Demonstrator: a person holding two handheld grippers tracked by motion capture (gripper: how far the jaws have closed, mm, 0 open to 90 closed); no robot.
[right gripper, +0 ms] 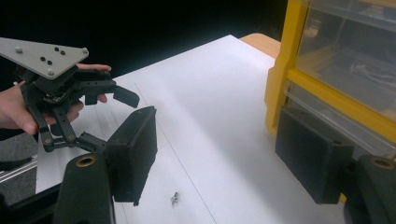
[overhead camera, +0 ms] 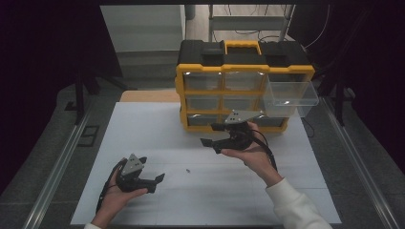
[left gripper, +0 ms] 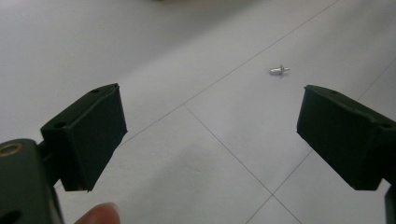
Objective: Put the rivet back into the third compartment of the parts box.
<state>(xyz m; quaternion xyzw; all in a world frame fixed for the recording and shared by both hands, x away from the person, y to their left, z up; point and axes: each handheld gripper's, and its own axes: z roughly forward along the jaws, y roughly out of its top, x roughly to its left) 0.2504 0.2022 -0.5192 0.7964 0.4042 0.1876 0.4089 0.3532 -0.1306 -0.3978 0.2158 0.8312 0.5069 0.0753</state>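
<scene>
A tiny silver screw lies alone on the white table, between the two hands. My left gripper rests low at the front left, jaws open and empty, pointing right toward the screw. In the left gripper view the screw lies on its side ahead and to the right of the open gripper. My right gripper hovers in front of the organizer, pointing left, open with nothing between its jaws. The right gripper view shows the screw low between its wide jaws, and the left gripper farther off.
A yellow and black drawer organizer stands at the table's far middle. One clear drawer sticks out at its right side. The organizer's yellow frame is close beside my right gripper. Dark floor rails flank the table.
</scene>
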